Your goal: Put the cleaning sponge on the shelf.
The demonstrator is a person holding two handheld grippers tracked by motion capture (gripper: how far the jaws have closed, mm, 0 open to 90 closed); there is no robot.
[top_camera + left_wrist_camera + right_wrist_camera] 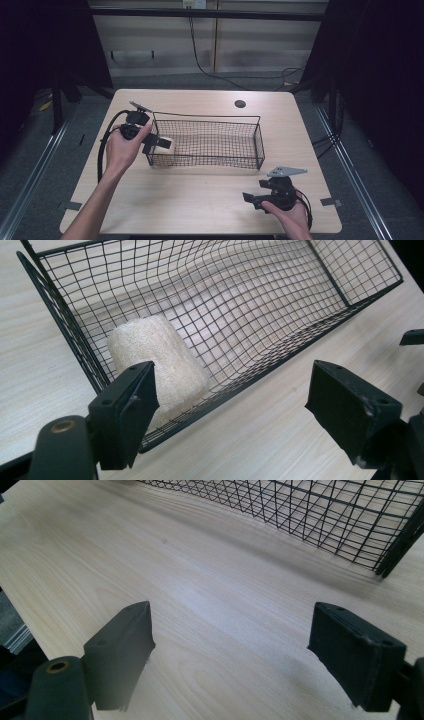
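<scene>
Left claw [230, 405]: jaws spread wide, empty, poised over the basket's near-left corner, likely lined up on the sponge.
Right claw [250, 655]: jaws apart, empty, parked low over bare table [150, 570], clear of the work.
Sponge [160, 365]: pale loofah-like roll, inside the basket's left end, against the mesh.
Basket [210, 145]: black wire, mid-table.

Basket [207, 140] sits mid-table, open-topped, wire walls blocking the sides; sponge [157, 367] fills its left end, the rest is free. Bare table [200, 200] in front of it, wide open.
</scene>
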